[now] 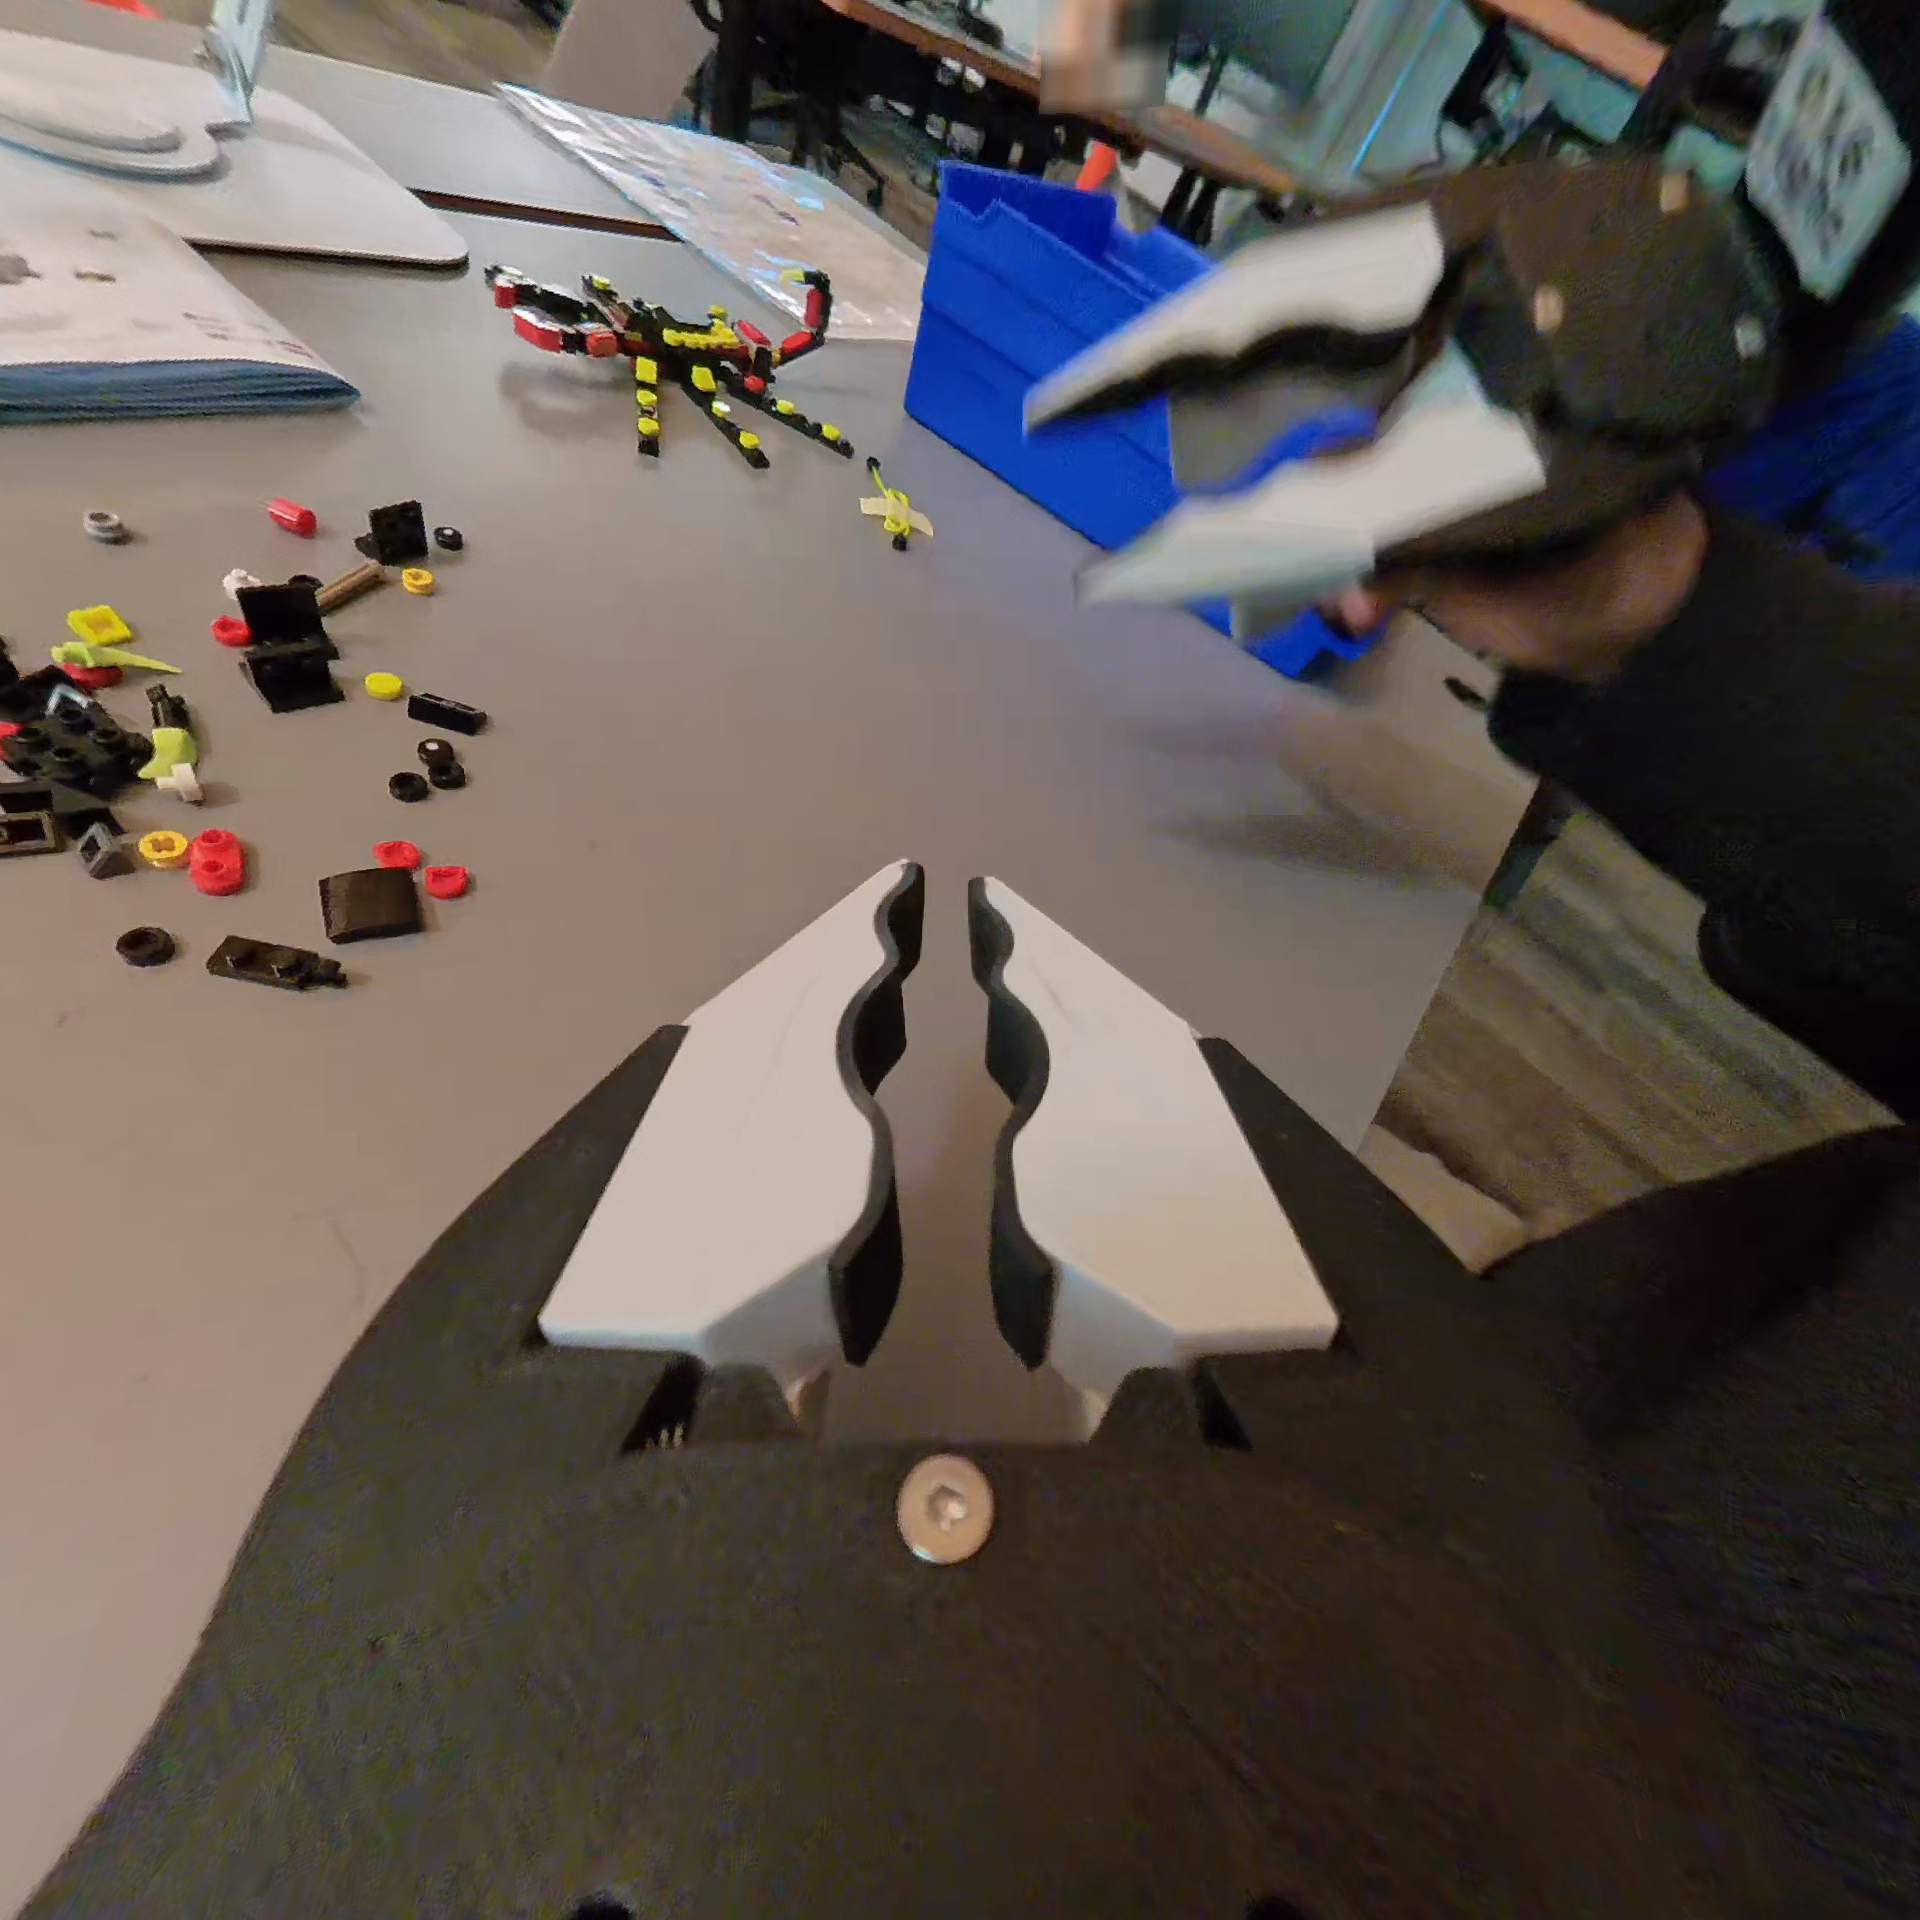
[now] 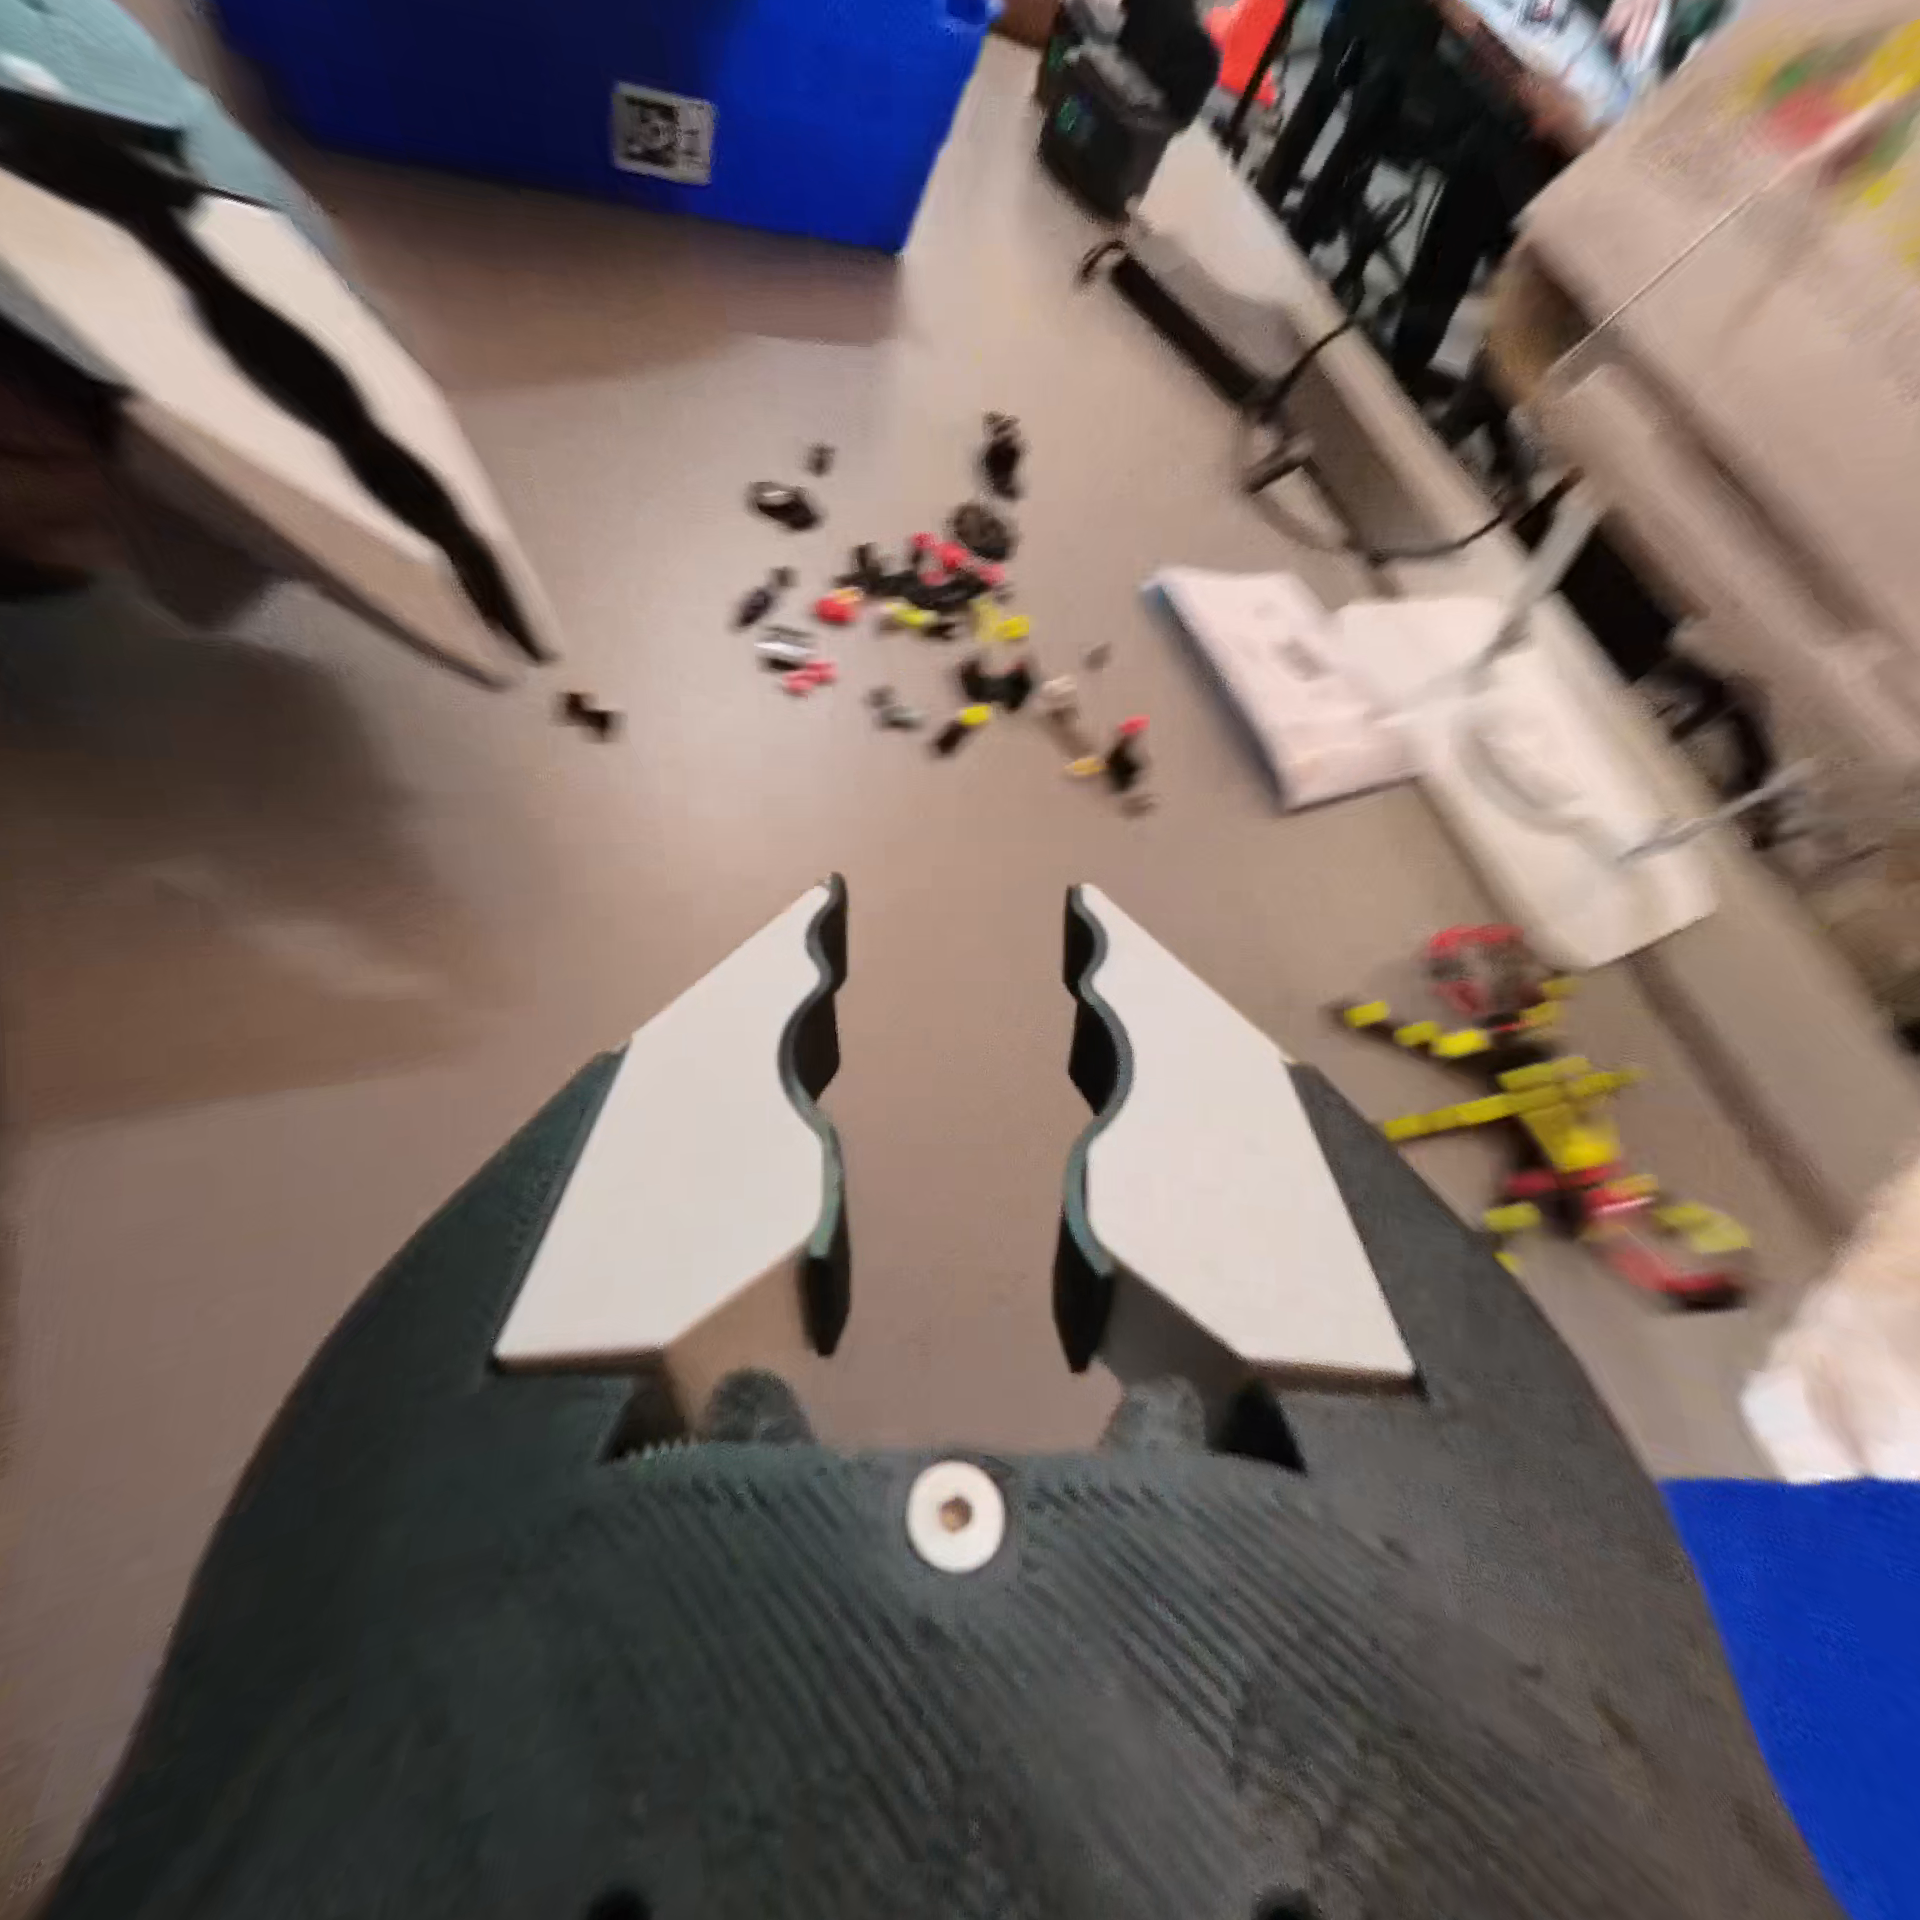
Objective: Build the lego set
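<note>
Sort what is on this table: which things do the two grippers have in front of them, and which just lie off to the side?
In front of the grippers:
- left gripper, slightly open, empty
- right gripper, open, empty
- loose toy bricks
- brick scorpion model

Off to the side:
- blue bin
- booklet
- clear plastic sheet
- grey table

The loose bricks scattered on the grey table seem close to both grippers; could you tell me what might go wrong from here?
1. The left gripper, barely parted and holding nothing, hovers beside the loose bricks; a sweep could scatter them.
2. The right gripper, open and blurred, could clip the brick scorpion or blue bin.
</note>
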Demonstrator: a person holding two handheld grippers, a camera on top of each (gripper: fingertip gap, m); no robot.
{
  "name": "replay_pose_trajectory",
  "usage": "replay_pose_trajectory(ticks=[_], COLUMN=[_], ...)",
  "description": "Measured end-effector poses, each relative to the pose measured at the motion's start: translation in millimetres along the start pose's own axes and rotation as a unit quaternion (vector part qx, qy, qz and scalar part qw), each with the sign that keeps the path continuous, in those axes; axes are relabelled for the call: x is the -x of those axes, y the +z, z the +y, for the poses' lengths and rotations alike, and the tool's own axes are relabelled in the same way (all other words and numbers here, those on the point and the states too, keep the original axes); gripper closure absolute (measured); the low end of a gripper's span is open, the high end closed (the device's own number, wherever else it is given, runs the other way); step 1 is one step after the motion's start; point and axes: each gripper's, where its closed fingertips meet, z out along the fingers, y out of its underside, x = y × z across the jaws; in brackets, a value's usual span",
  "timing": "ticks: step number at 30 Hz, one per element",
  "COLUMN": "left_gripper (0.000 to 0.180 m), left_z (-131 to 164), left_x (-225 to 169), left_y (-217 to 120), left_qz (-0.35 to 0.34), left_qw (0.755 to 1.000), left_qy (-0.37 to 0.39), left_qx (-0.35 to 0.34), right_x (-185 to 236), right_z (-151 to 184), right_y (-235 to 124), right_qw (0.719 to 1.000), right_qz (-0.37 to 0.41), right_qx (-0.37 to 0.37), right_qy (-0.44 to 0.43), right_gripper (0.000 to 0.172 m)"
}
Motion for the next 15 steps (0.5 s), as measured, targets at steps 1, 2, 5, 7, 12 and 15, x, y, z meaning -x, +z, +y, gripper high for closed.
replay_pose_trajectory(ticks=[1, 2, 5, 7, 12, 15], left_gripper=[0.175, 0.175, 0.171, 0.165, 0.152, 0.135], left_z=[2.0, 3.7, 7.1, 4.1, -1.2, -4.5], left_x=[-0.5, -0.8, 1.3, 3.5, 18.8, 28.6], left_y=[0.7, 1.3, 2.4, 1.6, -2.4, -4.8], left_qz=[-0.004, -0.006, -0.018, -0.022, -0.054, -0.082], left_qw=[1.0, 1.0, 1.0, 0.999, 0.998, 0.996], left_qy=[0.008, 0.013, 0.019, 0.022, 0.034, 0.044], left_qx=[0.004, 0.007, 0.015, 0.013, 0.013, 0.01], right_x=[25.2, 45.6, 68.3, 54.7, 51.2, 48.2], right_z=[9.6, 17.8, 28.3, 23.4, 20.2, 20.0], right_y=[4.3, 7.6, 7.2, 1.6, -1.2, -0.5], right_qw=[0.999, 0.997, 0.994, 0.997, 0.974, 0.973], right_qz=[-0.009, -0.02, -0.04, -0.021, -0.07, -0.062], right_qx=[-0.001, -0.006, 0.002, -0.002, -0.059, -0.062], right_qy=[0.039, 0.071, 0.101, 0.081, 0.208, 0.215], right_gripper=[0.129, 0.128, 0.128, 0.124, 0.122, 0.113])
